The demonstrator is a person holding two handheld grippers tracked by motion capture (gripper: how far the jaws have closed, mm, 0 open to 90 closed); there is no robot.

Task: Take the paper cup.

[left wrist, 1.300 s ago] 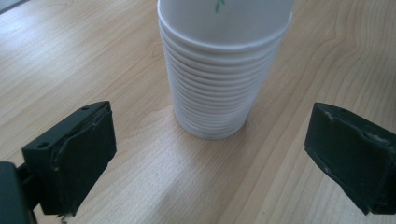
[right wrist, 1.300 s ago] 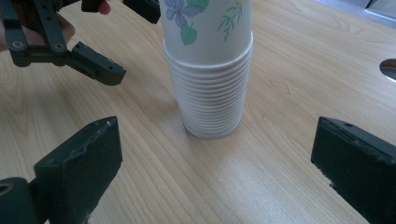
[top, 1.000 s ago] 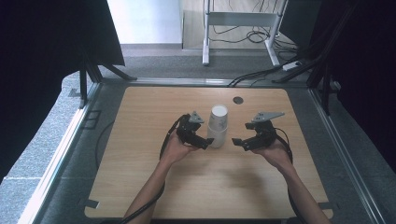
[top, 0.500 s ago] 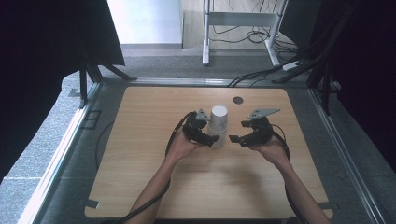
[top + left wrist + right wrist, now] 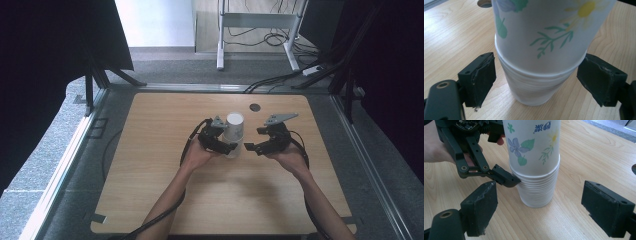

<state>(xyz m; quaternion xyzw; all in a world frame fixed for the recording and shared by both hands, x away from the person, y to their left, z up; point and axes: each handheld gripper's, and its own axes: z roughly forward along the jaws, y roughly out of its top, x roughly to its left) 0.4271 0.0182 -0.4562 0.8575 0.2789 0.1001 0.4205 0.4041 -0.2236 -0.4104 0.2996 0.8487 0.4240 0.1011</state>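
My left gripper has been closing around the light, squashy paper cup stack, not squeezing yet. My right gripper has been closing too, holding nothing. I'd pinch the ribbed rims gently.

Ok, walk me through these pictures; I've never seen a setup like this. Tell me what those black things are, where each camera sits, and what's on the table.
There is no robot here. A person holds a hand-operated two-jaw clamp in each hand: the left gripper and the right gripper.

The high view comes from a fixed camera above the person's side, looking down on the wooden table. The other two pictures come from small cameras riding on each gripper, looking along its black jaws.

On the table stands a stack of paper cups, upside down, the outer one printed with flowers. A small dark round spot lies beyond it.

Nothing is gripped yet. The left gripper's jaws sit either side of the stack's lower part and have just been closing, with small gaps showing. The right gripper's jaws have also been closing, short of the stack.
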